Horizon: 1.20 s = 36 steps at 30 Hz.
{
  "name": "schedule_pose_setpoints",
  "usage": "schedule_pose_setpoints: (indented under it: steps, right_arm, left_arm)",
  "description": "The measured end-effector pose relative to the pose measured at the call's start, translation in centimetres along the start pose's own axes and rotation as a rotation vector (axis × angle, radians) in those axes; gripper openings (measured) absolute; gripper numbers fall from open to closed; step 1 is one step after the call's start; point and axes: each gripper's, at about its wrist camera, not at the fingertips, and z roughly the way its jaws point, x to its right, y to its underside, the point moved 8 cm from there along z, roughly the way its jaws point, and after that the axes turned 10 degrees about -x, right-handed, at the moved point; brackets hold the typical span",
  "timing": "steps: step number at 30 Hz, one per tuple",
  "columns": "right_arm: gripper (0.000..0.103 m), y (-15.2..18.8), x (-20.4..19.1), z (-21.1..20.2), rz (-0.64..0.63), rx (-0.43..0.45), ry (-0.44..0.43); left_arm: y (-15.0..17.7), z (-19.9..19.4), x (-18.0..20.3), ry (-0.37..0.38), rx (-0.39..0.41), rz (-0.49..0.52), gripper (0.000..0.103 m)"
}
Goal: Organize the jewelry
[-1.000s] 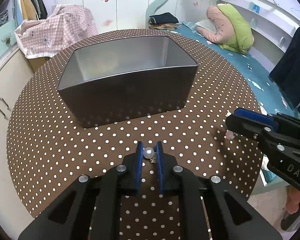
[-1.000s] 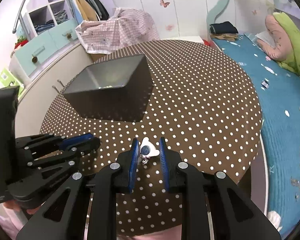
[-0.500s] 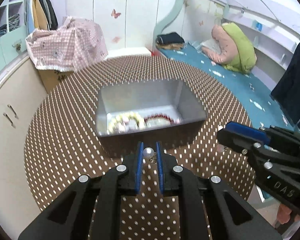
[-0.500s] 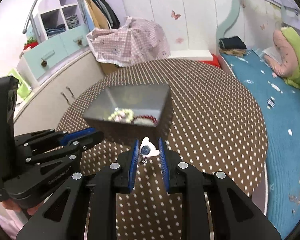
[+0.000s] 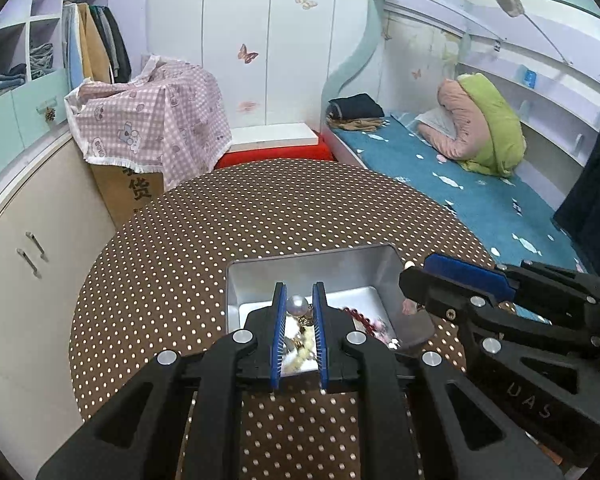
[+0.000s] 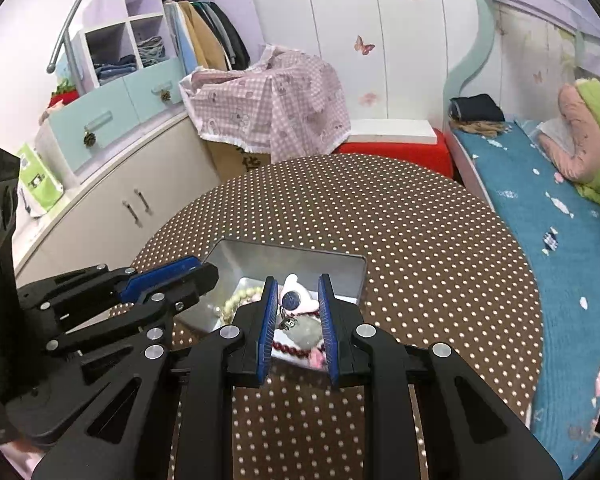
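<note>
Above the metal tin [image 5: 308, 276] on the worktop [image 5: 220, 240], the left claw [image 5: 299, 307] grips a pearl earring [image 5: 298, 305]. The right claw [image 6: 299, 300] pinches a white charm [image 6: 296, 298], apparently bear-shaped. Both look light, slippery and best held across their widest part.

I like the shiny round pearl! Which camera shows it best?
The left wrist view: the pearl sits right in front of the lens, pinched in the left gripper above the metal tin. In the right wrist view, the left gripper shows from the side and the pearl is hidden.
</note>
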Motion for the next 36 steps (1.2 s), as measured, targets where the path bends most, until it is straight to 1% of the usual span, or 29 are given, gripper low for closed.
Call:
schedule_pose_setpoints:
  steps: [4,5,6,7,8,9,10,12,15,17,19,23,27,32,36]
  right_arm:
    - [0.023,-0.8,0.0,0.9,0.011,0.002,-0.016]
    - [0.031,-0.8,0.1,1.0,0.015,0.000,-0.016]
    - [0.044,-0.9,0.4,1.1,0.027,0.001,-0.001]
    - [0.050,-1.0,0.8,1.1,0.035,0.010,0.025]
    - [0.058,-1.1,1.2,0.9,0.040,0.026,0.049]
    - [0.065,-1.2,1.6,0.6,0.045,0.041,0.064]
    - [0.067,-1.2,1.8,0.5,0.051,0.043,0.061]
    - [0.068,-1.1,2.2,0.2,0.062,0.046,0.056]
    - [0.070,-0.9,2.5,-0.3,0.058,0.055,0.086]
    - [0.073,-0.6,2.6,-0.7,0.060,0.059,0.091]
    - [0.075,-0.2,2.5,-1.2,0.060,0.065,0.101]
    - [0.080,0.5,2.3,-2.7,0.052,0.098,0.153]
    - [0.084,1.5,2.2,-4.5,0.055,0.125,0.183]
    - [0.087,2.6,2.2,-6.2,0.049,0.152,0.229]
    - [0.087,3.4,2.2,-7.2,0.044,0.160,0.244]
  left_arm:
    - [-0.8,1.2,-1.1,-0.028,-0.009,-0.022,0.013]
    - [-0.9,1.6,-1.6,-0.040,-0.016,-0.029,0.016]
    - [-0.9,1.8,-1.9,-0.046,-0.024,-0.037,0.019]
    - [-0.9,1.9,-2.3,-0.053,-0.027,-0.052,0.029]
    - [-1.0,1.9,-2.7,-0.057,-0.025,-0.062,0.042]
    - [-1.1,2.0,-3.2,-0.060,-0.020,-0.074,0.047]
    - [-1.0,2.0,-3.4,-0.062,-0.020,-0.079,0.052]
    - [-0.8,2.0,-3.6,-0.064,-0.027,-0.074,0.053]
    - [-0.4,1.6,-3.5,-0.067,-0.025,-0.072,0.062]
    - [-0.1,1.1,-3.5,-0.089,-0.015,-0.079,0.069]
    - [0.1,0.5,-3.4,-0.098,-0.004,-0.077,0.070]
    - [0.7,-0.9,-2.8,-0.092,0.006,-0.073,0.070]
    - [1.3,-2.3,-2.5,-0.108,0.028,-0.067,0.072]
    - [2.5,-3.7,-1.8,-0.090,0.036,-0.065,0.072]
    - [3.1,-4.5,-1.4,-0.089,0.040,-0.057,0.072]
